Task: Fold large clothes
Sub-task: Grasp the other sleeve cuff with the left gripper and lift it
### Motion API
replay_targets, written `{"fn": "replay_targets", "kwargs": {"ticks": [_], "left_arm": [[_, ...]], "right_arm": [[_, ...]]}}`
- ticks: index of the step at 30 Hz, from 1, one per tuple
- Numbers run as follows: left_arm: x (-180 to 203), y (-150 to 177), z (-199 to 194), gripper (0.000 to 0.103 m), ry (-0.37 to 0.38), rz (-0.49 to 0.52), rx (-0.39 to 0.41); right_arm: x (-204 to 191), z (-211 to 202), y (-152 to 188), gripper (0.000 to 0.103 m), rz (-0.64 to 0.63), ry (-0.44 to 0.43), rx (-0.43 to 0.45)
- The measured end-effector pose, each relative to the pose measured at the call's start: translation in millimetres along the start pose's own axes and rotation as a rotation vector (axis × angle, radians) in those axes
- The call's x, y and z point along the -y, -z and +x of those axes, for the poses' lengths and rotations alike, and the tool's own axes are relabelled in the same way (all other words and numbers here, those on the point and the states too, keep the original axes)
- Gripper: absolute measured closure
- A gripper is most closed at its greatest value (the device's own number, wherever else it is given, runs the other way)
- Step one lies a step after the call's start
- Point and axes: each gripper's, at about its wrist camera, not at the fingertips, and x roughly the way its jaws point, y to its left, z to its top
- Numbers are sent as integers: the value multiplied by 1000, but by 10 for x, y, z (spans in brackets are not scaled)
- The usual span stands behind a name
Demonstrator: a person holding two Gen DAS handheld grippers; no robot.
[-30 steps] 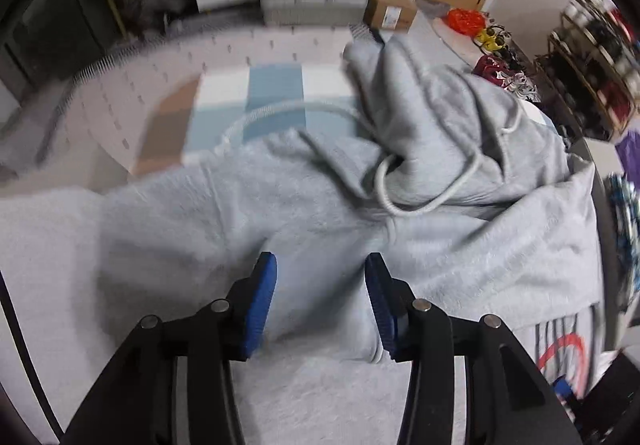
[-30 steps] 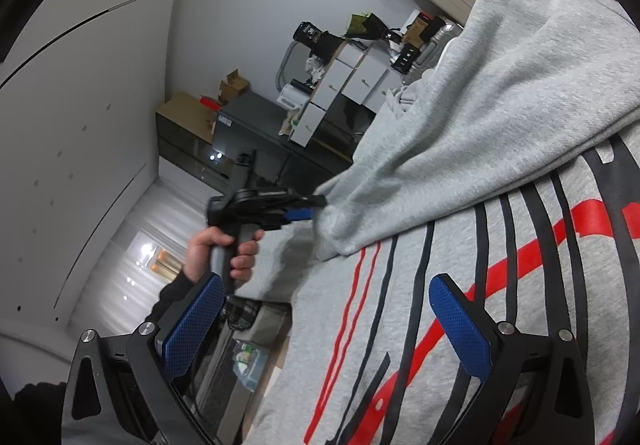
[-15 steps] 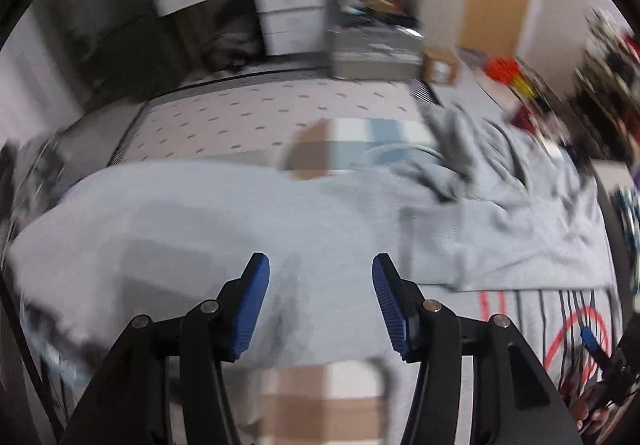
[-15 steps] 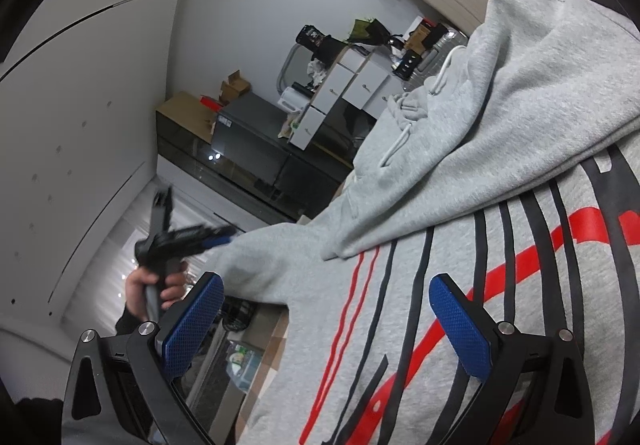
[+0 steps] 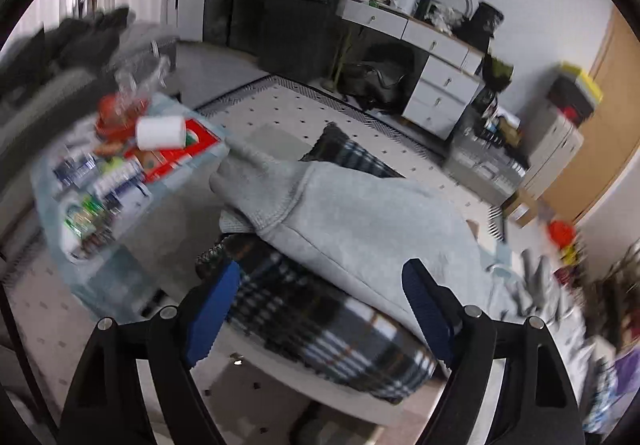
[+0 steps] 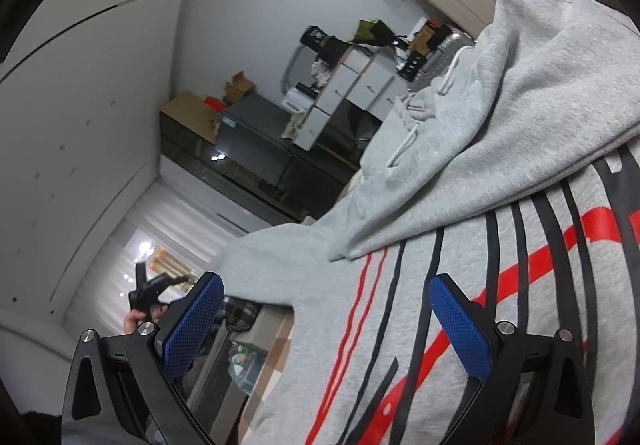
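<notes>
Swung leftward, the left gripper (image 5: 320,305) gapes empty above the sleeve (image 5: 360,221) stretched cuff-left; right gripper (image 6: 328,325) gapes empty.

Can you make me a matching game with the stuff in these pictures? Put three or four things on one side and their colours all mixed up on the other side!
Things:
1. hoodie
2. gripper pads
3. blanket
4. paper roll

Colours:
A. white
B. dark plaid checks
C. blue
D. light grey with red and black stripes

Right pairs: 1-D, 2-C, 3-B, 4-A
</notes>
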Motion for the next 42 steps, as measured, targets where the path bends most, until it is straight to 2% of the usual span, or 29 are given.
{"fn": "replay_targets", "kwargs": {"ticks": [3, 5, 7, 8, 10, 14, 15, 16, 17, 18, 22, 27, 30, 33, 37, 40, 42], "left_arm": [[-100, -71, 162, 23, 110, -50, -57], [-132, -83, 241, 23, 184, -86, -67], [-99, -78, 315, 23, 197, -92, -87], [-70, -58, 362, 23, 162, -89, -76], [-88, -67, 401, 23, 141, -97, -42], [-317, -113, 422, 23, 260, -227, 11], [-383, -86, 419, 25, 297, -270, 26], [-432, -63, 417, 50, 307, -296, 35], [-437, -69, 430, 72, 279, -281, 29], [-459, -116, 455, 79, 274, -263, 21], [-430, -63, 363, 82, 326, -254, 70], [-301, -197, 175, 86, 313, -184, 124], [-137, -319, 89, 87, 328, -115, 141], [111, -408, -94, 87, 381, -43, 170], [587, -460, -356, 87, 434, 87, 211], [978, -448, -520, 88, 509, 175, 233], [1266, -396, -606, 88, 558, 250, 250]], "right_arm": [[-170, 55, 42, 0, -12, -42, -9], [-356, 101, 83, 0, -37, -74, -28], [-545, 124, 127, 0, -82, -89, -37], [-657, 129, 161, 0, -111, -96, -40], [-798, 133, 208, 0, -136, -112, -44], [-999, 131, 306, 0, -150, -148, -48], [-1053, 133, 319, 0, -154, -154, -45], [-1088, 131, 320, 0, -156, -159, -46], [-1136, 145, 319, 0, -160, -164, -48], [-1208, 172, 311, 0, -171, -163, -49], [-1520, 292, 300, 0, -259, -152, -65], [-1788, 475, 356, 0, -348, -138, -89], [-1869, 655, 341, 0, -391, 5, -104], [-1978, 864, 307, 0, -477, 110, -132], [-2097, 972, 261, 0, -564, 154, -139], [-2002, 980, 140, 0, -511, 192, -132], [-1836, 937, -46, 0, -390, 247, -134]]}}
